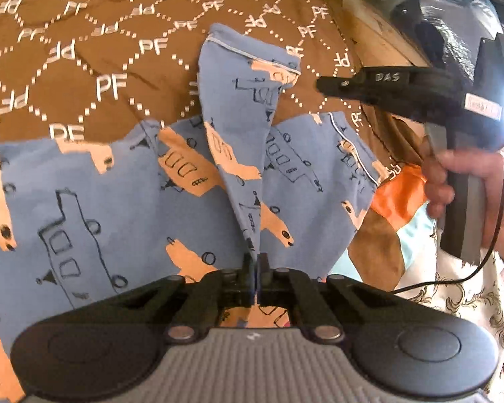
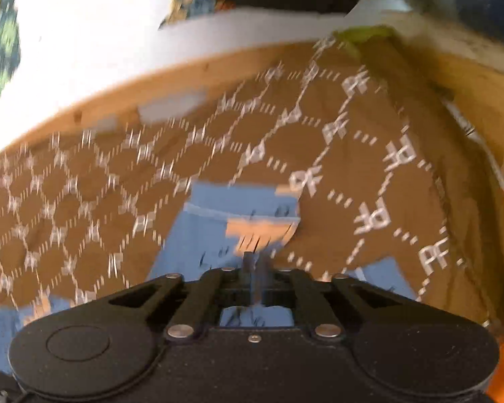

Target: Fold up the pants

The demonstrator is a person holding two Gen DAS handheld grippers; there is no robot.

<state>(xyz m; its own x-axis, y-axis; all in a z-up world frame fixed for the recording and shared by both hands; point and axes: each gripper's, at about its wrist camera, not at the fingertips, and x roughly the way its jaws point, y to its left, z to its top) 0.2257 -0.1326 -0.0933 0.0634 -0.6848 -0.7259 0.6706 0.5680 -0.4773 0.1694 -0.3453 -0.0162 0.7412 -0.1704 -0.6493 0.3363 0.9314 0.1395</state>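
Here the left gripper (image 1: 256, 262) pinched a raised fold of the blue pants (image 1: 84, 208). Only its view showed the right gripper (image 1: 322, 84) beyond the fingertips, apparently pressed together over the bedspread (image 1: 84, 50); the right view was blurred.

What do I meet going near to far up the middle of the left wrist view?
Left hand-held gripper, shut on a pinched ridge of the blue pants → the raised pant leg with its white-piped hem → the brown patterned bedspread beyond.
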